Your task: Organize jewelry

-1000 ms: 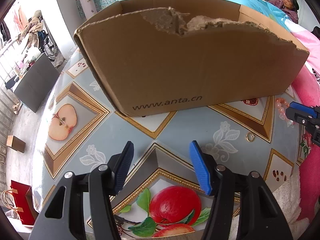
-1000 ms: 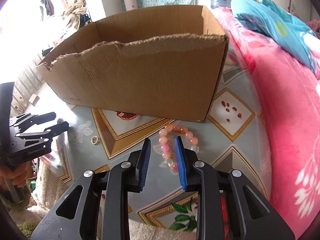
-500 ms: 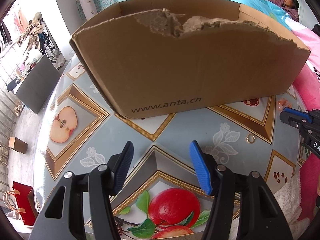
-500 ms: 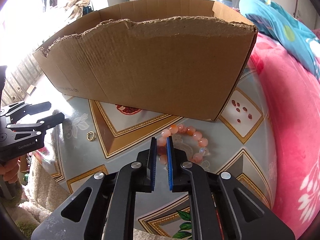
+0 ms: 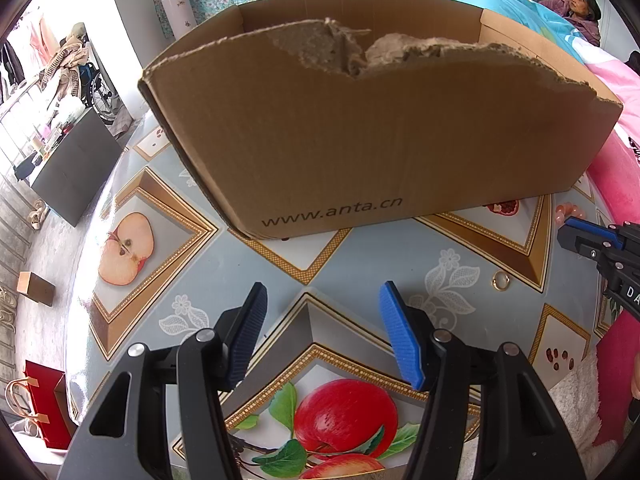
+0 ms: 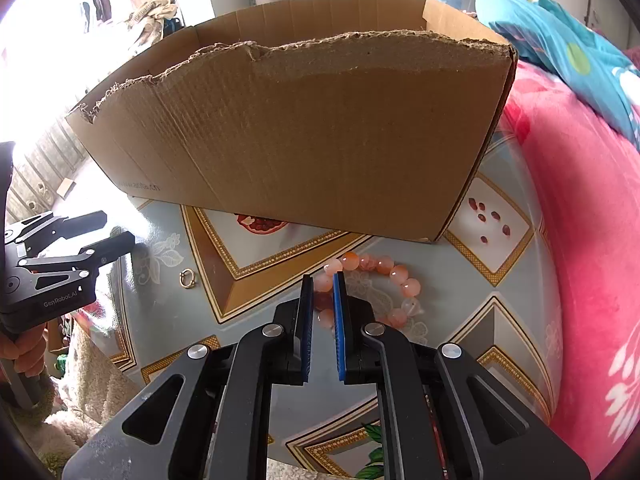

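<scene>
My right gripper (image 6: 323, 280) pinches the pink bead bracelet (image 6: 394, 276) lying on the tablecloth (image 6: 516, 316) before the cardboard box (image 5: 384, 140) printed "www.anta.cn". My left gripper (image 5: 322, 312), marked "GenRobot.AI", gapes wide near a gold ring (image 5: 500, 280).

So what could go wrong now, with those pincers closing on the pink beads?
The right gripper pinches only one side of the pink bead bracelet, so the round beads could slip out as it lifts. The cardboard box has a tall, torn front wall close behind; a dangling loop might snag on it. The small gold ring lies loose on the slick tablecloth and could get knocked off.
</scene>
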Tool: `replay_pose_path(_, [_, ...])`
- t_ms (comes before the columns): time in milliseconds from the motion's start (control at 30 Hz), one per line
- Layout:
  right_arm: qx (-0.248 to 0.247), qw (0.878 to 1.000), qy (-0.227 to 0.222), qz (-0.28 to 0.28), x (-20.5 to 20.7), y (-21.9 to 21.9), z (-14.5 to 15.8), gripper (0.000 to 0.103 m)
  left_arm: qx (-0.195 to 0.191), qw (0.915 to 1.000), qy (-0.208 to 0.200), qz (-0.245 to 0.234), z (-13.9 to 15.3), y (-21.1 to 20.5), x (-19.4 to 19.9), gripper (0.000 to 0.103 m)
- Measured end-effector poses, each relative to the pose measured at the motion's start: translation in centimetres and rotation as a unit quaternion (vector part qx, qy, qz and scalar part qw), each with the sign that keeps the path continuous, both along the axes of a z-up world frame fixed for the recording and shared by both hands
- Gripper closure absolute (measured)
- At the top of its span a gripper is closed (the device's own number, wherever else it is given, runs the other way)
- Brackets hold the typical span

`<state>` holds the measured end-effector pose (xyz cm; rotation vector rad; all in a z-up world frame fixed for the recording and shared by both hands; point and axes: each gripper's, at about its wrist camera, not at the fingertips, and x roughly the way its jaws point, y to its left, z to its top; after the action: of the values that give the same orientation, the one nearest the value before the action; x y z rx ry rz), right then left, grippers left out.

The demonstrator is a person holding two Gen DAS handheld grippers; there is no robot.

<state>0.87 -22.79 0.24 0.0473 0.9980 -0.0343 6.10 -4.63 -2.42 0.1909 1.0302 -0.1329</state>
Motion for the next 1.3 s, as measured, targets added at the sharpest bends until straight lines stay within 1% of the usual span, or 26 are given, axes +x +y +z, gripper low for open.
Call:
replay_pose_path(200, [0.003,1.000,-0.001,-0.003,0.0,-0.1,0.3,0.095,-0.001,1.0000,0.000,0.000,0.0,0.0,0.0,0.046])
replay_pose_path(267, [0.005,1.000,-0.002,-0.003,-0.1,-0.2,0.3,0.095,-0.007,1.0000,-0.002,0.003,-0.1,0.3,0.1,0.046])
replay_pose_path(367, [0.010,1.000,-0.003,-0.004,-0.1,-0.4,0.0,0.095,-0.022,0.9995,-0.022,0.000,-0.1,0.8,-0.3,0.046])
replay_pose_path(467, [0.017,1.000,-0.005,-0.005,-0.2,-0.8,-0.2,0.095,-0.042,0.9974,-0.052,-0.027,0.6,0.4,-1.4,0.046])
replay_pose_path(567, [0.023,1.000,-0.007,-0.006,-0.3,-1.1,-0.3,0.095,-0.067,0.9915,-0.077,-0.081,1.4,-0.9,-2.8,0.046])
replay_pose_path(633, [0.028,1.000,-0.010,-0.007,-0.4,-1.3,-0.3,0.095,-0.075,0.9870,-0.085,-0.114,1.6,-2.0,-3.5,0.046])
replay_pose_path(733, [0.038,0.999,-0.012,-0.007,-0.6,-1.7,-0.4,0.095,-0.083,0.9814,-0.085,-0.151,1.4,-3.5,-4.1,0.053])
replay_pose_path(800, [0.042,0.999,-0.014,-0.006,-0.7,-2.0,-0.5,0.095,-0.079,0.9803,-0.079,-0.163,1.1,-4.5,-4.2,0.057])
replay_pose_path(867, [0.048,0.999,-0.015,-0.005,-0.7,-2.2,-0.5,0.095,-0.072,0.9812,-0.070,-0.165,0.7,-5.3,-4.0,0.065])
replay_pose_path(900, [0.050,0.999,-0.016,-0.005,-0.8,-2.4,-0.5,0.095,-0.072,0.9817,-0.064,-0.164,0.5,-5.6,-3.9,0.066])
replay_pose_path(967, [0.054,0.998,-0.017,-0.005,-0.8,-2.6,-0.6,0.095,-0.079,0.9821,-0.051,-0.164,0.2,-6.1,-3.6,0.073])
replay_pose_path(1033, [0.057,0.998,-0.019,-0.005,-0.9,-2.8,-0.6,0.095,-0.082,0.9822,-0.044,-0.163,-0.1,-6.2,-3.3,0.077])
replay_pose_path(1067, [0.058,0.998,-0.019,-0.005,-0.9,-2.9,-0.7,0.095,-0.082,0.9822,-0.044,-0.163,-0.1,-6.3,-3.3,0.079])
replay_pose_path(1133, [0.059,0.998,-0.020,-0.004,-0.9,-3.0,-0.6,0.095,-0.079,0.9822,-0.047,-0.164,-0.3,-6.6,-3.2,0.082])
replay_pose_path(1300, [0.061,0.998,-0.021,-0.005,-1.1,-3.0,-0.6,0.095,-0.048,0.9817,-0.066,-0.172,-0.7,-7.7,-3.6,0.089])
